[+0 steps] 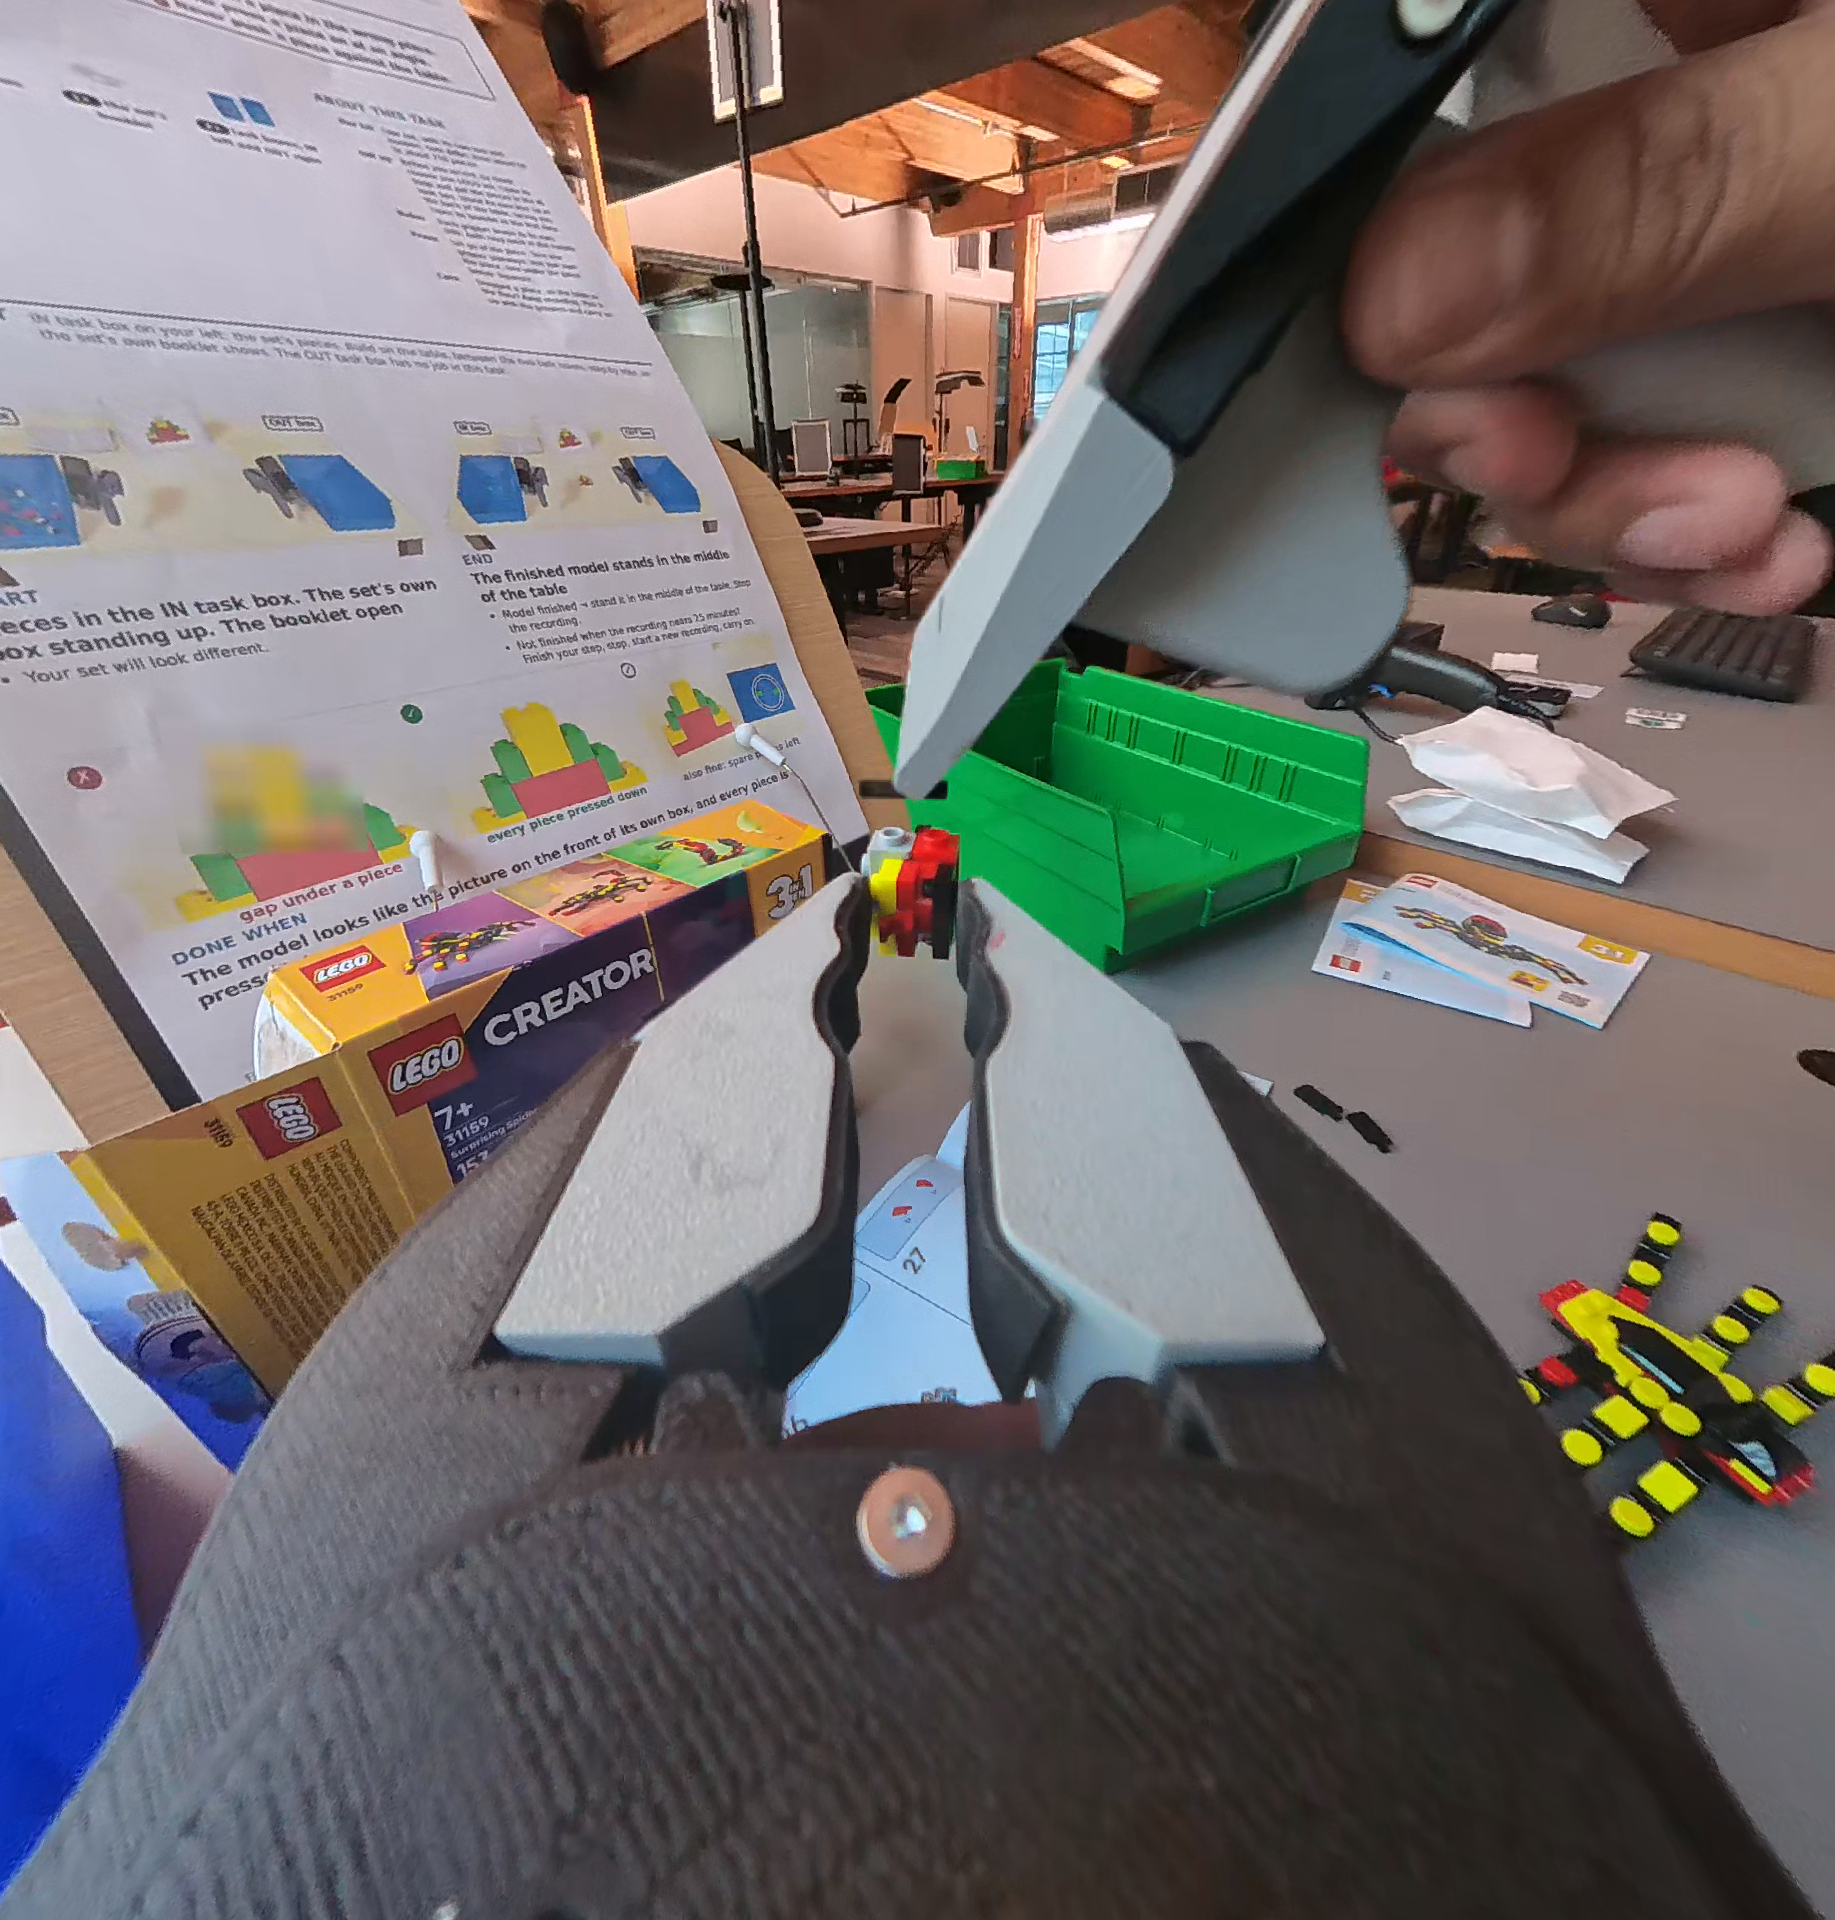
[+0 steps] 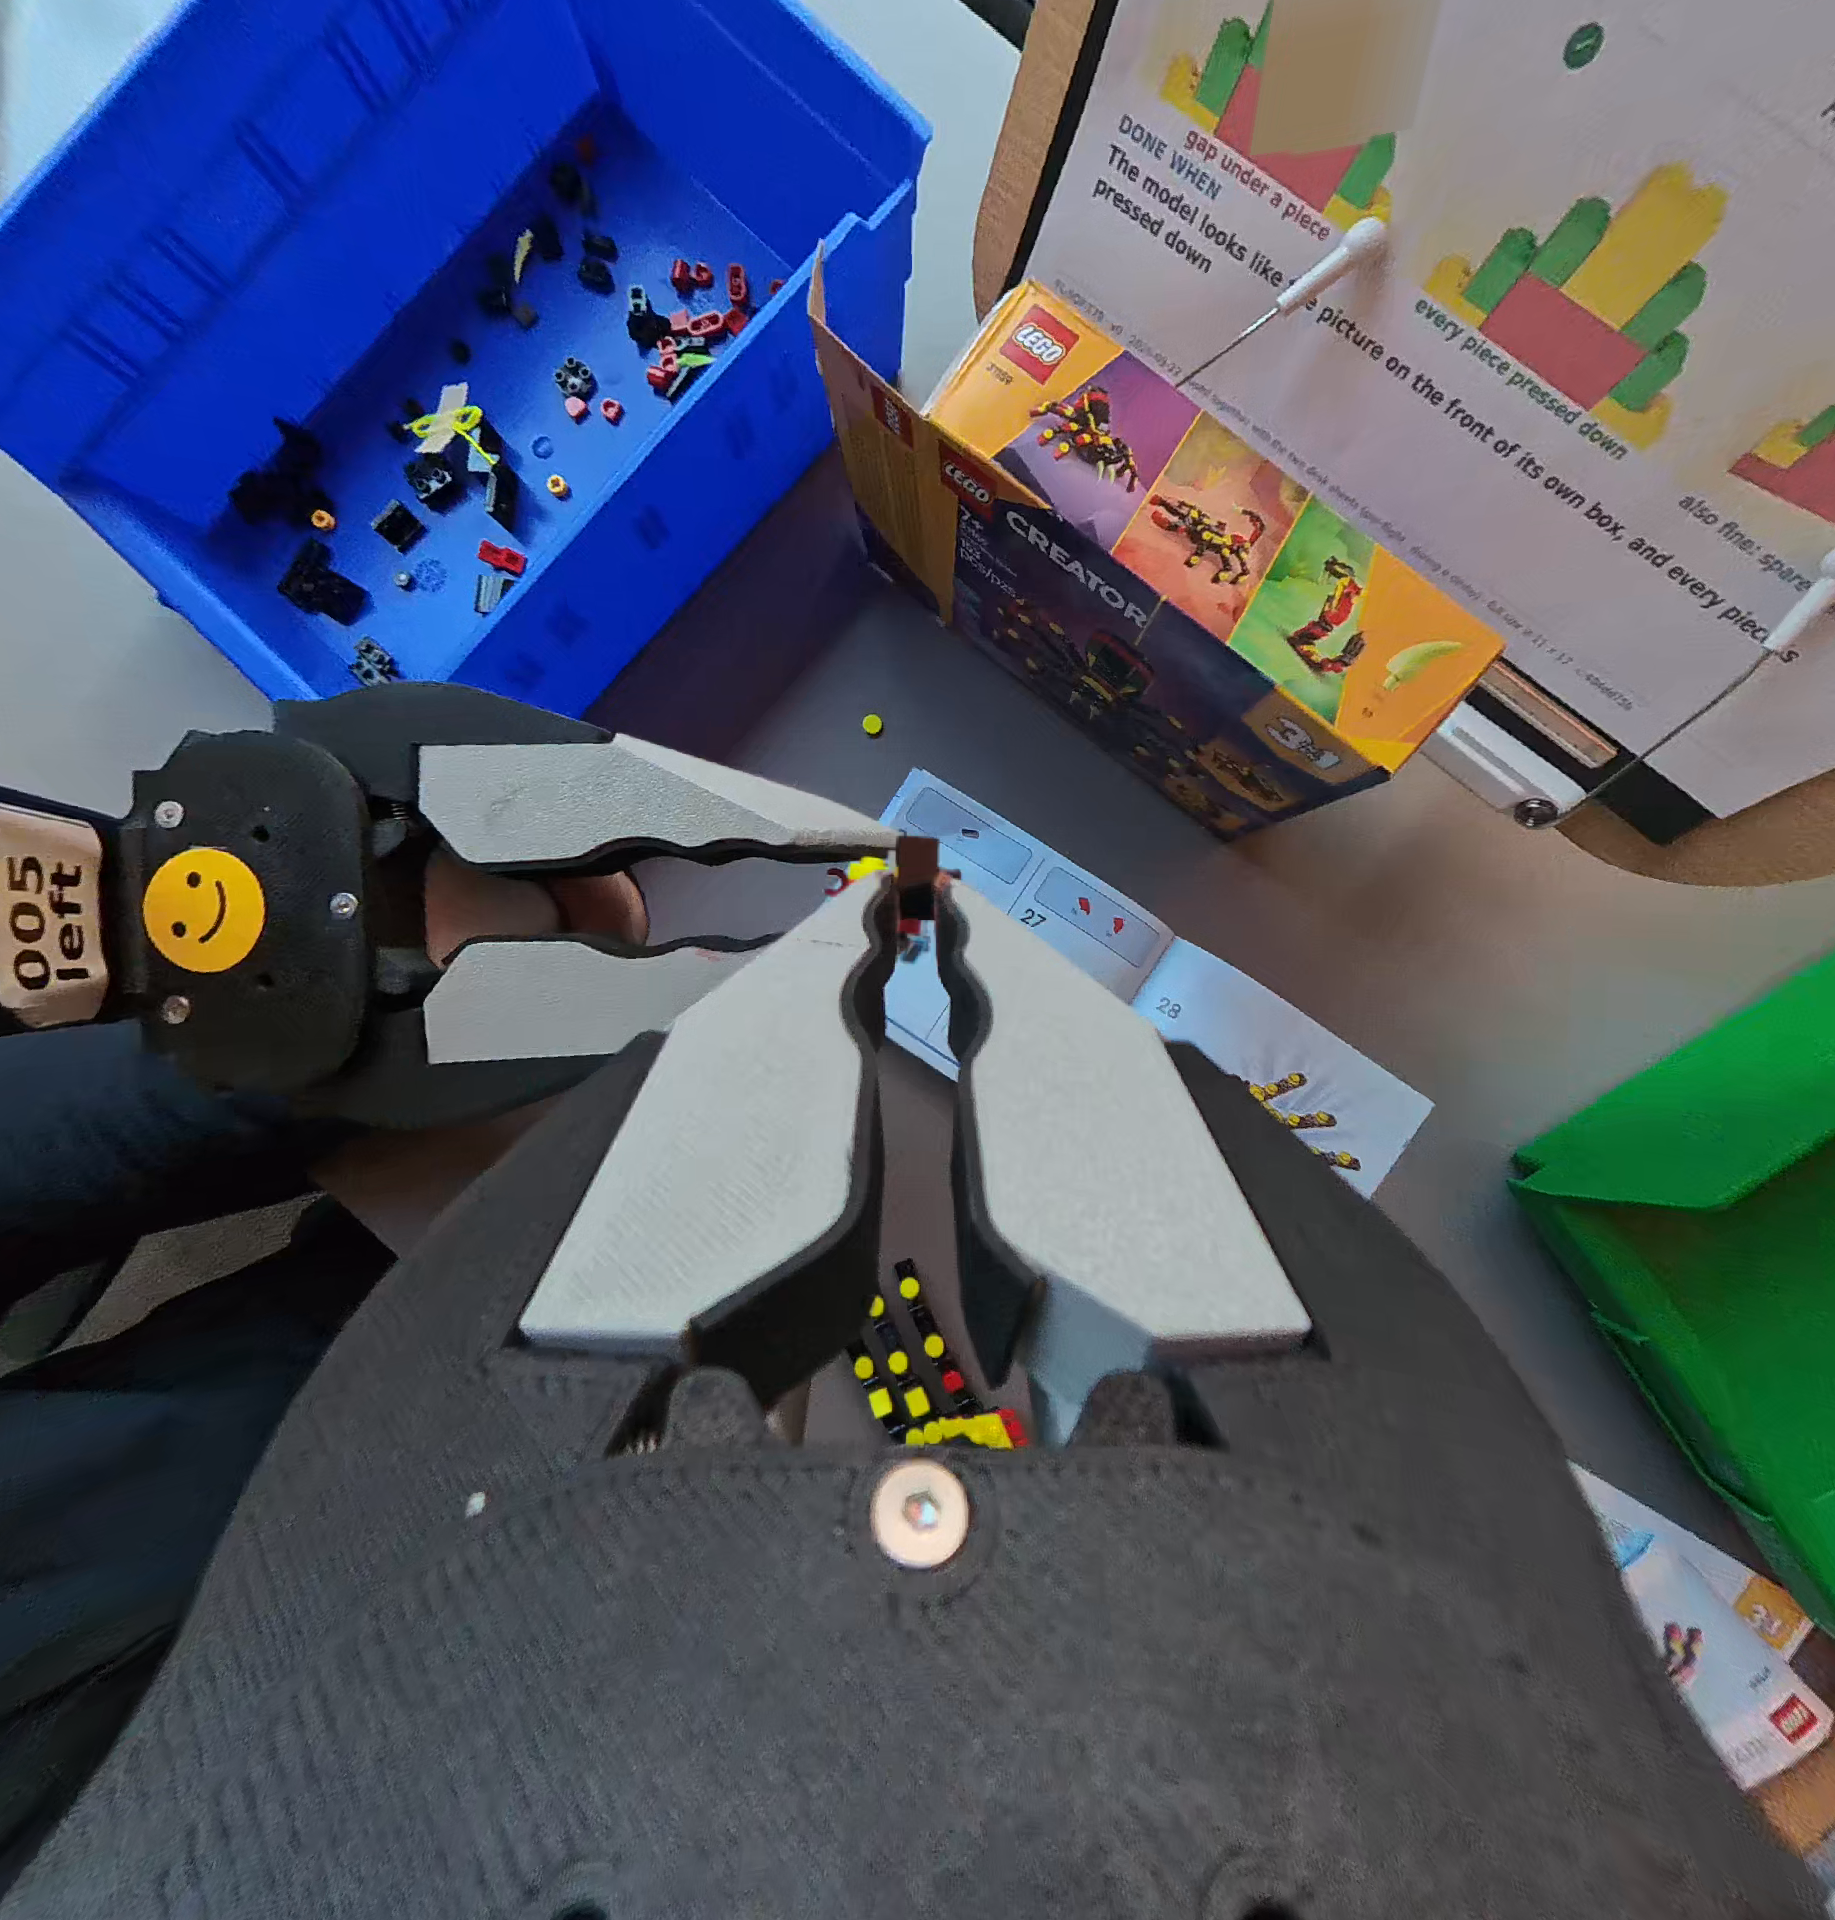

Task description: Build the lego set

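Left gripper (image 1: 908, 899): jaws nearly closed, clamping a small red, yellow and grey brick sub-assembly (image 1: 915, 896) above the grey bench (image 1: 1515, 1122). Right gripper (image 2: 911, 909): jaws nearly closed, pinching a small dark brick piece (image 2: 915, 878) just beside it. Black-and-yellow legged model (image 1: 1682, 1382) lies on the bench; blue plastic bin (image 2: 684, 125) holds loose pieces.
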`<state>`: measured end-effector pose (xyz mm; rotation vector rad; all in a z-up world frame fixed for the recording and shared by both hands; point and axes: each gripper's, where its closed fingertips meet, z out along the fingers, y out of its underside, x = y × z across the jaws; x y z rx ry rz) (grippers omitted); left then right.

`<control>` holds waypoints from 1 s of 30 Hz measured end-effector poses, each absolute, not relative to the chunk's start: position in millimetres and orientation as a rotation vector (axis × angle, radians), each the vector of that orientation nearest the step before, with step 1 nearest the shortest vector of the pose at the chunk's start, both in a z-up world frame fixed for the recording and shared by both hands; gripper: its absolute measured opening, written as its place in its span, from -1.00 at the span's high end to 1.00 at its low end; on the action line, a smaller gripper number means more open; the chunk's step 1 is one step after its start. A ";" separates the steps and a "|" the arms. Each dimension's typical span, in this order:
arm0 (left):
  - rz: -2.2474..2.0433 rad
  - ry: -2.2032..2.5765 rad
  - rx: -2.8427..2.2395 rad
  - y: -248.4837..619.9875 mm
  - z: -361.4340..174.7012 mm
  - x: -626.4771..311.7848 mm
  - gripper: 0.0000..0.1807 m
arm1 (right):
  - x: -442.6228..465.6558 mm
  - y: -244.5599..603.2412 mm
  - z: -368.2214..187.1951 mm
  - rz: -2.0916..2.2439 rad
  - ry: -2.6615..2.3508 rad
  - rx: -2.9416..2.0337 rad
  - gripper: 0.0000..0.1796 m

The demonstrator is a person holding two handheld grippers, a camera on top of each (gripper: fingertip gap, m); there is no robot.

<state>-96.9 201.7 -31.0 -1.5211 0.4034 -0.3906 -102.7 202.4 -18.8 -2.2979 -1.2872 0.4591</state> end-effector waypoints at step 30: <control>-0.324 0.406 -1.547 203.7 -34.8 -97.3 0.86 | -100.8 202.4 -29.5 0.265 -1.307 -2.275 0.95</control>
